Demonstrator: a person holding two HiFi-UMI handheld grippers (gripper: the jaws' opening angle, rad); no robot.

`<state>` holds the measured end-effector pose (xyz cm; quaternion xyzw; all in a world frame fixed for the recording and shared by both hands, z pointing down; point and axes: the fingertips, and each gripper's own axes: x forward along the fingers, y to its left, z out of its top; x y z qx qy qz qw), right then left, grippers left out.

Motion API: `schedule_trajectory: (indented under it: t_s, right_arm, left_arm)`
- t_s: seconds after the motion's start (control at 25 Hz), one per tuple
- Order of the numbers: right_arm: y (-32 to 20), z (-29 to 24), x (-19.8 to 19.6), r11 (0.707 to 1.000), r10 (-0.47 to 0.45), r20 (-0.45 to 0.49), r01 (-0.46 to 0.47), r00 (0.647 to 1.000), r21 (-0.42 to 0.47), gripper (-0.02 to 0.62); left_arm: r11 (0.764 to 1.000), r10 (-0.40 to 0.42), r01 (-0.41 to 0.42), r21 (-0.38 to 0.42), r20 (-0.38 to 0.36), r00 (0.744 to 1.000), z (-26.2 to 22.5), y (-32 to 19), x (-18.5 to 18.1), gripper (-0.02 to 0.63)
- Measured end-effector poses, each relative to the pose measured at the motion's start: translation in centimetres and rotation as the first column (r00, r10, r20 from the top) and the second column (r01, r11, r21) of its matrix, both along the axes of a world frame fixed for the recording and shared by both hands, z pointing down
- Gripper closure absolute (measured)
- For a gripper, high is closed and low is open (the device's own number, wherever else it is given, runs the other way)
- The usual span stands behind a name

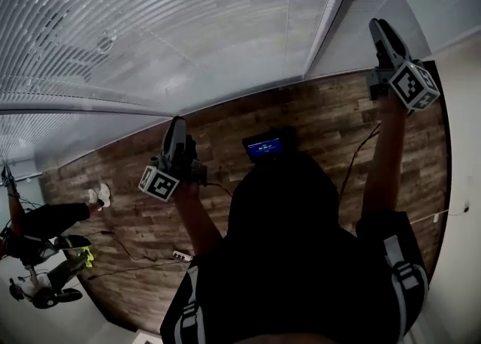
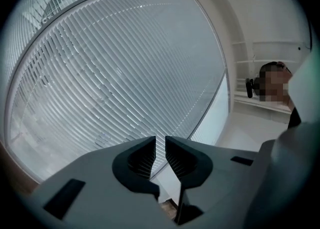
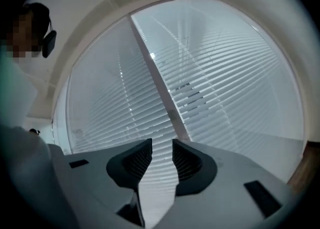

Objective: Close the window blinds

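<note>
Window blinds (image 1: 188,27) hung lowered directly ahead. Left gripper (image 2: 160,148) stood slightly parted, right gripper (image 3: 161,155) wider, both empty. Approach stage, apparently; next move would require closing on whatever tilts the slats.

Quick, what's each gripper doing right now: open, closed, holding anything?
Left gripper: open by a narrow gap, holding nothing.
Right gripper: open, holding nothing.

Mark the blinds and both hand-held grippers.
blinds (image 2: 110,73), left gripper view, mid slats.
left hand-held gripper (image 2: 160,141), left gripper view, between fingertips.
right hand-held gripper (image 3: 162,144), right gripper view, between fingertips.
</note>
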<state>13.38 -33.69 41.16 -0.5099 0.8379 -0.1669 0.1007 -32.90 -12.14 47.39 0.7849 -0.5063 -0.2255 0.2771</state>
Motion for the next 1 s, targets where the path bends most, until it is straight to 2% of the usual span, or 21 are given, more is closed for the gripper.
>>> schedule_trajectory:
  t_s: [0.2,0.36,0.52,0.68,0.76,0.88,1.0]
  right_arm:
    - [9.8,5.1,-1.2,0.99,-0.017,0.155,0.038,0.988,-0.134,0.465]
    - [18.4,8.5,-1.2,0.977,-0.012,0.33,0.082,0.944,-0.197,0.465]
    - [22.8,10.0,0.1,0.961,0.037,0.387,0.073,0.921,-0.266,0.465]
    - [22.6,7.7,1.1,0.975,-0.025,0.377,0.106,0.926,-0.193,0.465]
    - [21.9,6.5,0.1,0.976,-0.094,0.409,0.166,0.908,-0.144,0.465]
    - [20.9,5.1,-1.7,0.956,-0.223,0.424,0.282,0.878,-0.083,0.465]
    - [20.5,4.4,-1.6,0.927,-0.319,0.422,0.373,0.848,-0.049,0.465]
  left_arm:
    - [0.998,0.053,-0.052,0.027,-0.048,0.997,1.2,3.7,-0.4,0.538]
    - [0.998,0.063,-0.061,0.03,-0.108,0.992,4.0,7.4,-0.5,0.538]
    - [0.997,0.071,-0.067,0.03,-0.16,0.985,5.2,8.3,-0.7,0.538]
    - [0.996,0.078,-0.07,0.051,-0.16,0.984,4.2,9.3,0.3,0.538]
    - [0.997,0.051,-0.043,0.059,-0.154,0.987,3.9,10.2,-0.1,0.538]
    - [0.997,-0.001,0.011,0.076,-0.135,0.991,3.1,11.3,-0.2,0.538]
    - [0.996,-0.037,0.046,0.078,-0.108,0.993,2.7,11.2,1.9,0.538]
